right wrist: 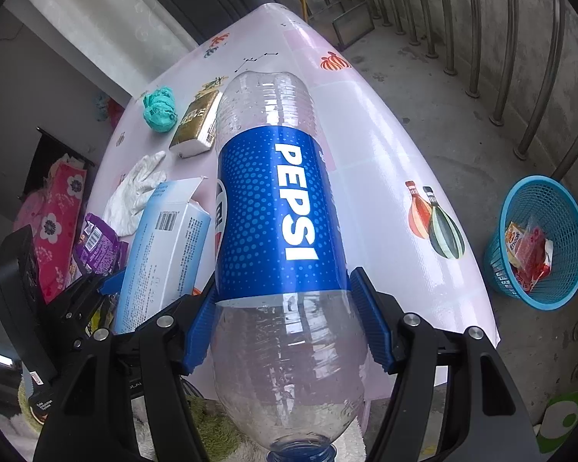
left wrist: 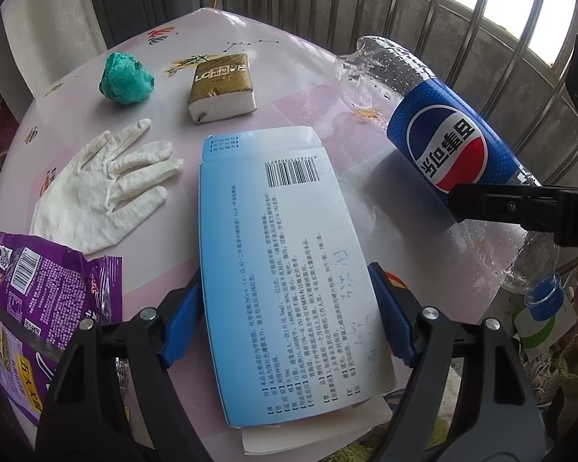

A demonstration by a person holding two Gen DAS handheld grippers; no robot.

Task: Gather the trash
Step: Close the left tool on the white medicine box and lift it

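Observation:
My left gripper point(left wrist: 289, 315) is shut on a pale blue medicine box point(left wrist: 285, 254), held over the pink table point(left wrist: 289, 77); the box also shows in the right wrist view point(right wrist: 165, 246). My right gripper point(right wrist: 285, 319) is shut on an empty clear Pepsi bottle point(right wrist: 273, 208) with a blue label, cap toward the camera. The bottle shows at the right of the left wrist view point(left wrist: 443, 142). A blue mesh trash basket point(right wrist: 558, 269) stands on the floor to the right, with wrappers inside.
On the table lie a green crumpled ball point(left wrist: 125, 79), a brown tissue pack point(left wrist: 223, 88), a white glove point(left wrist: 104, 188) and a purple snack bag point(left wrist: 38, 308). Metal railings point(left wrist: 481, 38) run behind the table. The concrete floor point(right wrist: 443, 115) lies right of it.

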